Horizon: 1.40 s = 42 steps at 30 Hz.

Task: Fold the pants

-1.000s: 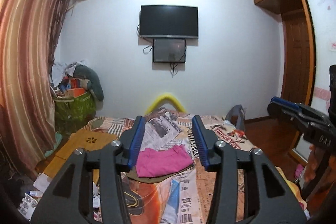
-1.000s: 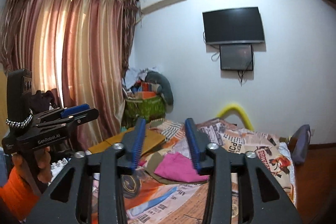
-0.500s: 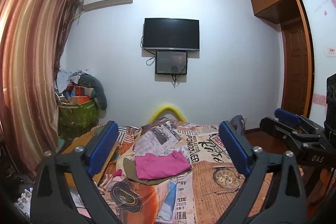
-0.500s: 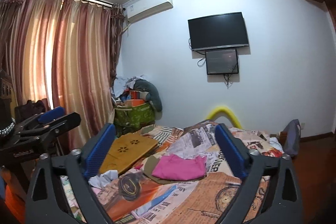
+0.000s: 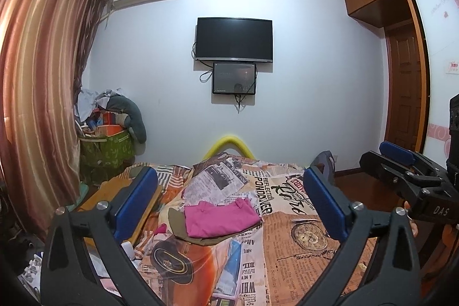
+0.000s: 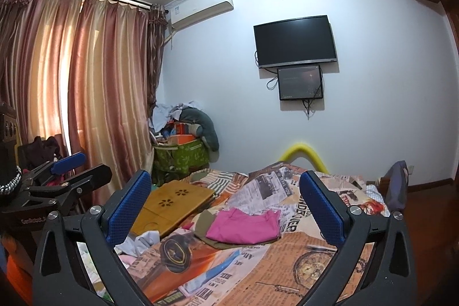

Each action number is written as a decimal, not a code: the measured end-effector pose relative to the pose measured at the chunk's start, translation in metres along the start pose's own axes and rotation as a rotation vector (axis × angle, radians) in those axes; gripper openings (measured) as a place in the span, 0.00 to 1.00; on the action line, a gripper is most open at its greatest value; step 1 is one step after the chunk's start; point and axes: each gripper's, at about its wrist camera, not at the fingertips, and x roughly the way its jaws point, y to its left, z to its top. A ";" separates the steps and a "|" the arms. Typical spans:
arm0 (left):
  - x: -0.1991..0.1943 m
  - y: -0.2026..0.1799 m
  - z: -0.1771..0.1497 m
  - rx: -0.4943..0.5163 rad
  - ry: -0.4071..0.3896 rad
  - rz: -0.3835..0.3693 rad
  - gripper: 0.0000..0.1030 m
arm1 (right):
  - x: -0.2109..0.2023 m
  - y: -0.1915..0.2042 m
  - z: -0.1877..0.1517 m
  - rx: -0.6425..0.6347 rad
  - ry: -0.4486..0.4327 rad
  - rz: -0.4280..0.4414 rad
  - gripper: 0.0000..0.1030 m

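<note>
Two grippers, both empty, both held well back from the work.

Left wrist view: left gripper (image 5: 229,202) has its jaws spread wide, blue pads (image 5: 134,202) framing the bed (image 5: 301,257) with nothing between them. Pink garment (image 5: 221,217) lies already folded into a rough rectangle, on top of an olive-brown garment (image 5: 206,238) that shows only as a rim under it (which of the two counts as the pants I cannot tell; the pink one has a waistband-like edge at its far side). Both sit near the middle of the patterned bedspread, well apart from the fingertips. Right gripper (image 5: 401,162) shows at the right edge, side-on.

Right wrist view: right gripper (image 6: 226,205) also stands wide open, nothing held. Same pink garment (image 6: 243,225) on the olive-brown garment (image 6: 212,241), just beside a wooden lap tray (image 6: 172,202) and some crumpled pale cloth (image 6: 140,243). Left gripper (image 6: 68,168) visible at far left, above an orange sleeve (image 6: 17,274).

Judgement: this reads as an idle stance, either pre-approach or fold complete. If work remains, the next move calls for bringing both grippers forward and down to the pile, then pinching a garment edge at two corners without catching the bedspread.
</note>
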 end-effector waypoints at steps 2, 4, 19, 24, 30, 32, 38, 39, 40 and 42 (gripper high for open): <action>0.001 -0.001 -0.002 0.002 0.004 0.001 1.00 | 0.000 0.000 0.000 -0.001 0.003 -0.001 1.00; 0.002 -0.002 -0.003 0.005 0.006 0.003 1.00 | 0.000 0.001 -0.001 -0.002 0.008 0.000 1.00; 0.006 -0.004 -0.007 0.016 0.017 0.002 1.00 | 0.000 0.002 -0.001 -0.004 0.035 -0.004 1.00; 0.007 -0.002 -0.007 0.009 0.022 -0.004 1.00 | 0.000 0.002 0.000 -0.005 0.039 -0.007 1.00; 0.008 0.002 -0.005 -0.001 0.023 -0.009 1.00 | 0.000 0.002 0.001 -0.005 0.039 -0.008 1.00; 0.009 0.003 -0.005 -0.003 0.023 -0.010 1.00 | 0.000 0.002 0.000 -0.005 0.040 -0.006 1.00; 0.009 0.004 -0.006 -0.009 0.023 -0.009 1.00 | 0.000 0.001 0.001 -0.006 0.041 -0.008 1.00; 0.009 0.004 -0.006 -0.010 0.024 -0.010 1.00 | 0.000 0.001 0.001 -0.005 0.041 -0.008 1.00; 0.009 0.004 -0.006 -0.012 0.025 -0.010 1.00 | 0.000 0.001 0.001 -0.004 0.041 -0.008 1.00; 0.009 0.004 -0.007 -0.014 0.027 -0.011 1.00 | 0.000 0.001 0.001 -0.004 0.041 -0.008 1.00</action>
